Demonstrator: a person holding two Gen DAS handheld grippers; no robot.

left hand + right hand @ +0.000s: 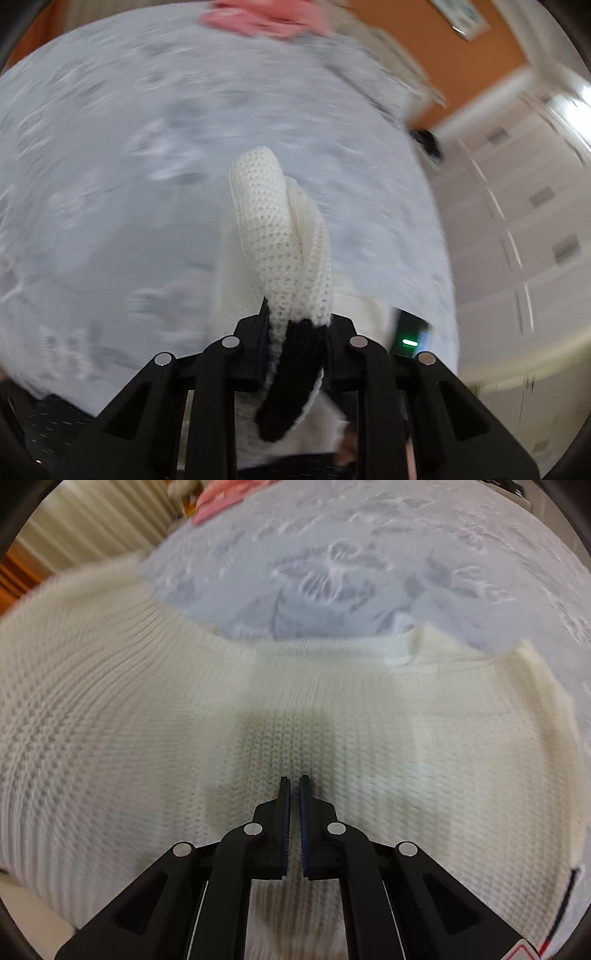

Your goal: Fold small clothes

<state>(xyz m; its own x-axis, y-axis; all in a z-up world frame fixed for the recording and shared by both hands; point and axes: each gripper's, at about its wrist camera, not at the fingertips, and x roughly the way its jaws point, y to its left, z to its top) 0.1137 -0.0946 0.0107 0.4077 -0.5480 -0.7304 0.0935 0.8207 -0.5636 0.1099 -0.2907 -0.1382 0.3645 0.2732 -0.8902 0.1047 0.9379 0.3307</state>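
Note:
A cream knitted garment with a black trim (280, 236) is pinched in my left gripper (295, 325); a folded bunch of it sticks up between the fingers above the bed. In the right wrist view the same cream knit (147, 709) lies spread flat across the grey floral bedspread (351, 561). My right gripper (294, 781) hovers just over the middle of the knit with its jaws nearly closed and nothing between them.
A pink cloth (266, 18) lies at the far edge of the bedspread (110, 166); it also shows in the right wrist view (218, 498). An orange wall (461, 66) and white cabinets (517, 221) stand to the right. A device with a green light (410, 336) is near the left gripper.

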